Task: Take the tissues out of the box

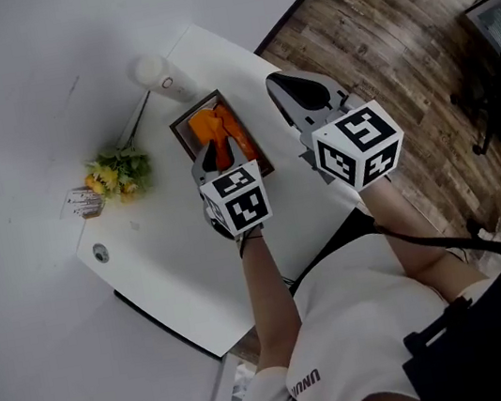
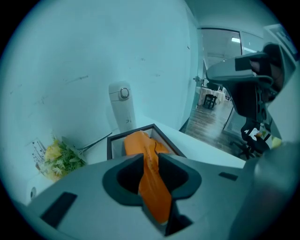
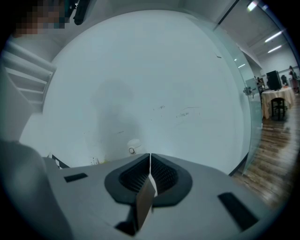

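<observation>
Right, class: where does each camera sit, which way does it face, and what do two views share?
Head view: on the person's head, facing steeply down at table, box, forearms.
Left gripper view: on the left gripper, facing the box; jaws shut on an orange tissue.
Right gripper view: on the right gripper, facing the wall; jaws shut on a thin sheet.
Shared by head and left: box, flowers.

left gripper [image 1: 216, 158] and right gripper [image 1: 297, 90]: grey moulded shells with dark jaw linings, ribbed on the right; each bears one of the white marker cubes [image 1: 245, 197], printed with black squares. wearer: white short-sleeved shirt [image 1: 365, 318] with dark lettering near one edge, thin black strap [image 1: 330, 246], dark garment [image 1: 487, 336].
</observation>
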`<control>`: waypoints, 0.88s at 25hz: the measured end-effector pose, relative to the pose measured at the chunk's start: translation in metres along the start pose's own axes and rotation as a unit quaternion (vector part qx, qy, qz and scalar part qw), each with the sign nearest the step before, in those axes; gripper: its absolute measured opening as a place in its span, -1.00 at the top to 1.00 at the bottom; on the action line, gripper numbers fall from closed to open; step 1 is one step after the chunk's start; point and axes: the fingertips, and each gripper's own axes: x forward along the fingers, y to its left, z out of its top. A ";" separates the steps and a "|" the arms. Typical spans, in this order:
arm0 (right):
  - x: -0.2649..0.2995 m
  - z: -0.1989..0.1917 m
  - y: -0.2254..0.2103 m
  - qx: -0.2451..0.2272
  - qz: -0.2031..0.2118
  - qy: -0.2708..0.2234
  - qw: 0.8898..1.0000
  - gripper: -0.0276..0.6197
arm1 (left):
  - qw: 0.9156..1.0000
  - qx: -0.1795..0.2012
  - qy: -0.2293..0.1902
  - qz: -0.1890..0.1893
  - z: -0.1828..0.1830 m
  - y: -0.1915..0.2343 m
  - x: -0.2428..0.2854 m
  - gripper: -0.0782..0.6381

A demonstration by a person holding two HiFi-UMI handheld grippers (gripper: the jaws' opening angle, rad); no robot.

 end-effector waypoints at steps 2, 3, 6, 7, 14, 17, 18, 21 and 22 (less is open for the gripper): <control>0.001 -0.001 0.000 0.001 -0.001 0.000 1.000 0.85 | 1.000 0.005 0.002 0.001 0.000 0.001 0.000 0.49; 0.001 -0.001 0.000 0.001 -0.001 0.001 1.000 0.85 | 1.000 0.006 0.003 0.002 0.000 0.001 0.001 0.50; 0.002 -0.002 0.000 0.003 -0.001 0.001 1.000 0.85 | 1.000 0.008 0.003 0.003 -0.001 0.002 0.001 0.57; 0.002 -0.002 0.000 0.003 0.000 0.001 1.000 0.85 | 1.000 0.008 0.003 0.003 -0.001 0.003 0.001 0.59; 0.002 -0.001 0.000 0.003 0.000 0.001 1.000 0.85 | 1.000 -0.022 -0.008 0.006 0.001 0.009 -0.002 0.75; 0.003 -0.001 0.001 0.003 0.000 0.001 1.000 0.85 | 1.000 -0.028 -0.010 0.008 0.002 0.011 -0.003 0.75; 0.004 -0.002 0.001 0.003 0.001 0.002 1.000 0.85 | 0.999 -0.032 -0.012 0.008 0.003 0.012 -0.005 0.75; 0.004 -0.002 0.002 0.002 0.003 0.003 1.000 0.85 | 0.999 -0.042 -0.019 0.008 0.006 0.014 -0.007 0.75; 0.004 -0.001 0.003 0.001 0.003 0.003 1.000 0.85 | 0.999 -0.044 -0.021 0.008 0.006 0.015 -0.008 0.75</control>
